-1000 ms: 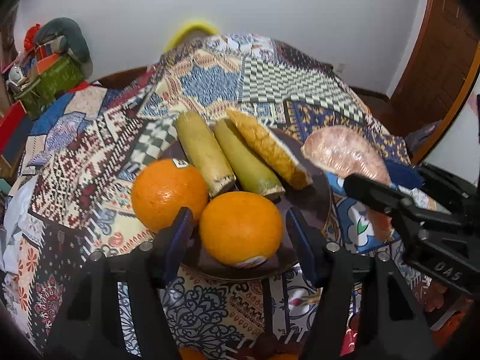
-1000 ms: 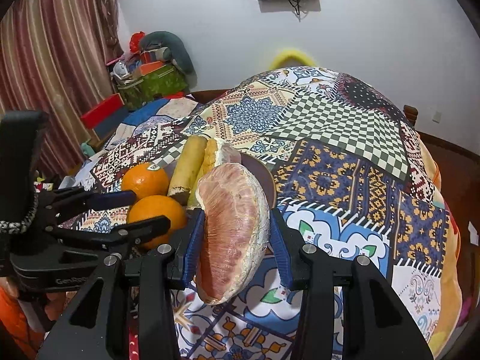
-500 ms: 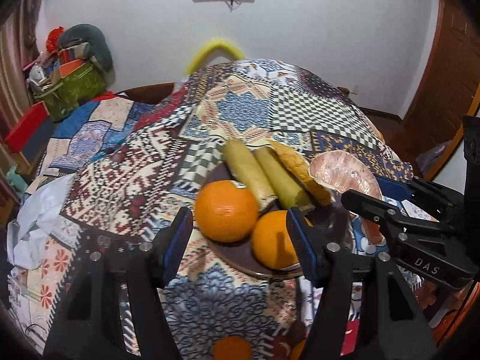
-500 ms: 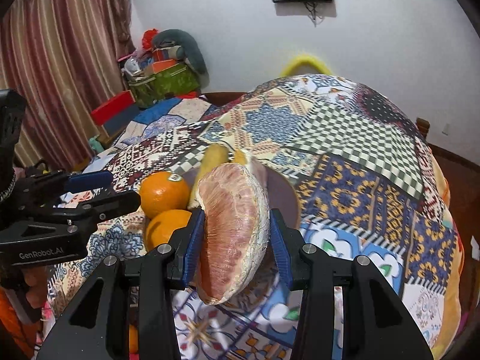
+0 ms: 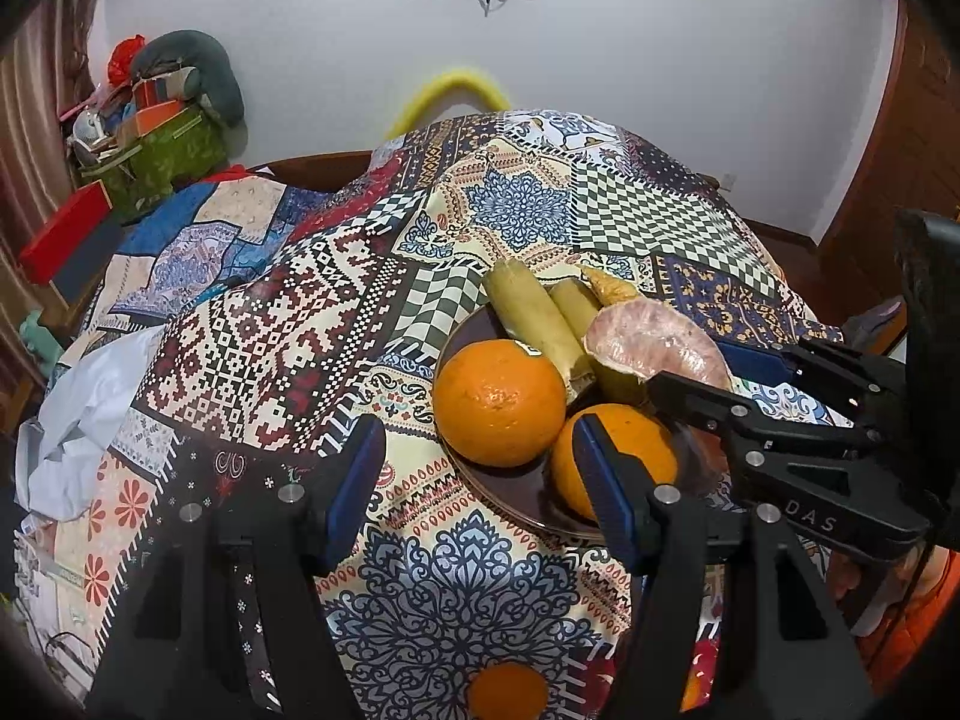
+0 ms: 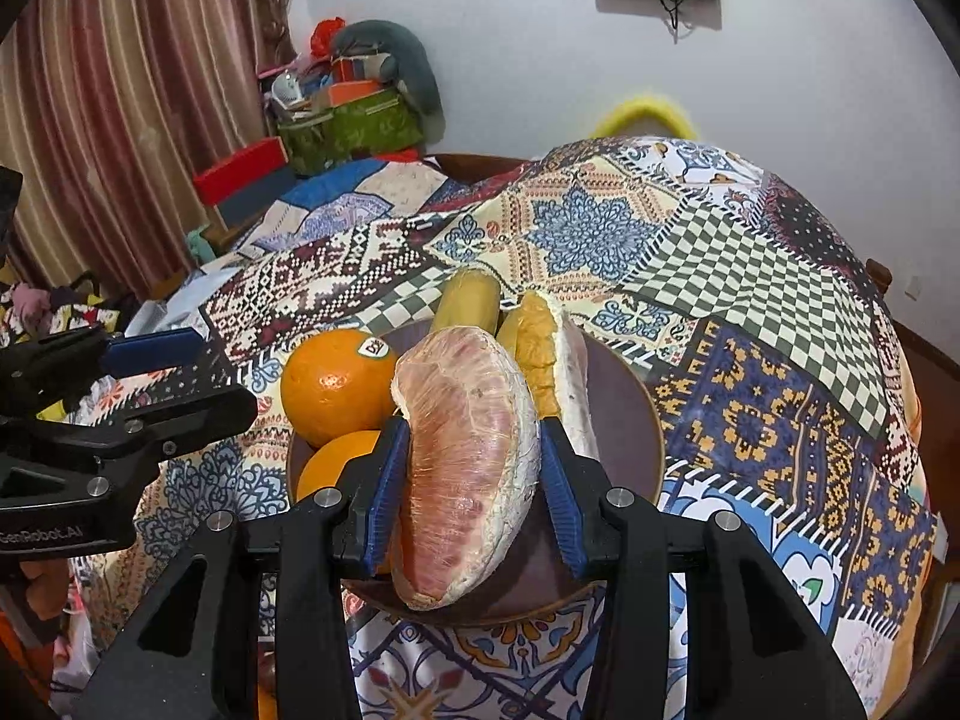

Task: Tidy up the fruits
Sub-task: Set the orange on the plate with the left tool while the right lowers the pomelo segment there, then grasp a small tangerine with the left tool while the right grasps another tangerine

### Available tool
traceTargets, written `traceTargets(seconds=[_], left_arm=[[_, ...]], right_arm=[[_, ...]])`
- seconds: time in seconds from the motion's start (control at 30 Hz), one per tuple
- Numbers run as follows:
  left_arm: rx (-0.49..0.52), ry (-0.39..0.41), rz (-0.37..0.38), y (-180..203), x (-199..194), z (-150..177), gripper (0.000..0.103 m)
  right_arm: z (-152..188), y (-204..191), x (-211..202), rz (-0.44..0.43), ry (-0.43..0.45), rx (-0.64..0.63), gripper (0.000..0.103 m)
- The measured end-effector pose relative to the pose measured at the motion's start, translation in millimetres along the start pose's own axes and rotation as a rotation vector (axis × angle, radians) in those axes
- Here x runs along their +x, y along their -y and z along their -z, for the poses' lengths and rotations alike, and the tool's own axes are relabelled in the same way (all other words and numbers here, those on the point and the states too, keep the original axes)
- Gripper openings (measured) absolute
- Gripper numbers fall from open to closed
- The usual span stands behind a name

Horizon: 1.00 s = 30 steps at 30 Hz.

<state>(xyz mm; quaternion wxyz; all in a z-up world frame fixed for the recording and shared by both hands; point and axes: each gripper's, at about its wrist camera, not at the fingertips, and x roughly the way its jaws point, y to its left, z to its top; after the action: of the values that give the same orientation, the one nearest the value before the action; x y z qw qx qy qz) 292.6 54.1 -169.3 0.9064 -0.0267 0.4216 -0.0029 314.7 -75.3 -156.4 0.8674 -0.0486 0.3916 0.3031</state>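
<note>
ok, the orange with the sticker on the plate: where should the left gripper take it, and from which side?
Grip the stickered orange across its widest middle, coming from above and its bare left side. It is round, so any diameter works, but sugarcane crowds its back-right and the second orange its front-right.

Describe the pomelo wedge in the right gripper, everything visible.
The pomelo wedge is a big curved segment, pink flesh with a white pith edge, glossy as if film-wrapped. The right gripper is shut on its middle, blue pads on both flat sides. It stands on edge over the brown plate, beside two oranges; whether it touches the plate is unclear.
</note>
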Motion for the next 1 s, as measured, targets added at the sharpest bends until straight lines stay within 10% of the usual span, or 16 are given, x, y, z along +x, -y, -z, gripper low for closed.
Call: traceTargets(seconds=[1.0], left_arm=[[-0.005,0.055,0.046,12.0,-95.9,40.1,0.064]], right_arm=[[28.0,-31.6,-104.8,0.035,0.102,0.028,0.045]])
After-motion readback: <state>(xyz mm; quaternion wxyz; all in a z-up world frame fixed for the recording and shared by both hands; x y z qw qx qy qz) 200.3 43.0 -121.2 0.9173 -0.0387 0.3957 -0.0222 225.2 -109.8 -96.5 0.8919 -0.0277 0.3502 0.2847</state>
